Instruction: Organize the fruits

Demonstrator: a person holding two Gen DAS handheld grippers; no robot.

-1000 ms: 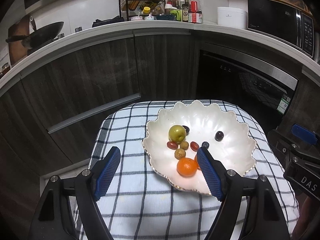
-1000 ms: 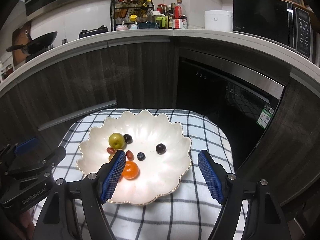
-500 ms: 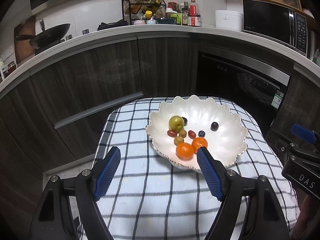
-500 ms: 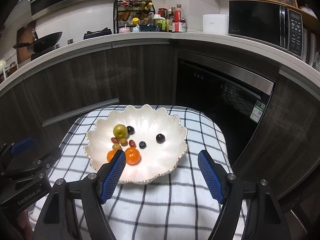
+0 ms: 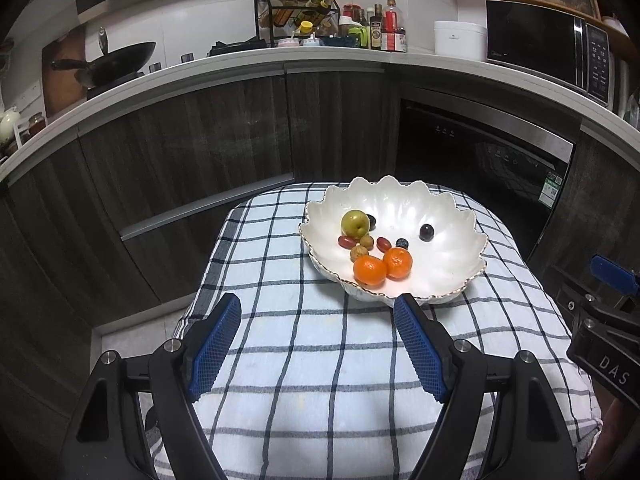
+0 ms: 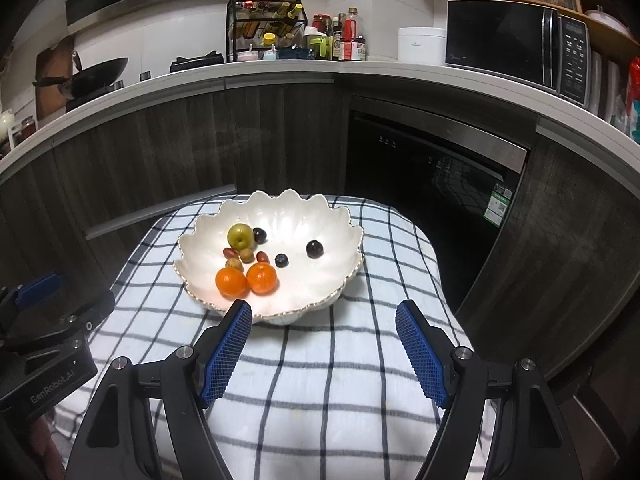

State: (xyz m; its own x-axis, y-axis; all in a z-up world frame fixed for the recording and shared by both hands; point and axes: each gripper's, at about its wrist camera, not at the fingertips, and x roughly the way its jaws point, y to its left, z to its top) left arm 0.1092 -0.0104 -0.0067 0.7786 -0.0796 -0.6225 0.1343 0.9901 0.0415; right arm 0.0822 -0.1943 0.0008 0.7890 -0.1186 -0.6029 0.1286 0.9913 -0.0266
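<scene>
Both grippers have drawn back from the white scalloped bowl (image 5: 448, 216) since the earlier frames, so their blue pads no longer overlap it. Nothing in the bowl has shifted. The left gripper (image 5: 318, 344) hovers over the checked cloth (image 5: 280, 340) with its jaws wide open and empty, its right pad tip just short of the bowl's near rim. The right gripper (image 6: 324, 346) is likewise spread wide and holds nothing, its left pad tip close to the same rim.

All the fruit lies inside the bowl, which sits on the cloth-covered table. Two oranges (image 6: 231, 282) touch each other at the near side. Behind them sit two small brown fruits (image 6: 246, 255) flanked by two red oblong ones (image 6: 262, 256). A green apple (image 6: 241, 236) rests farther back with a dark grape (image 6: 260, 235) against its right side. A blueberry (image 6: 281, 260) and another dark grape (image 6: 314, 249) lie apart toward the bowl's middle.
</scene>
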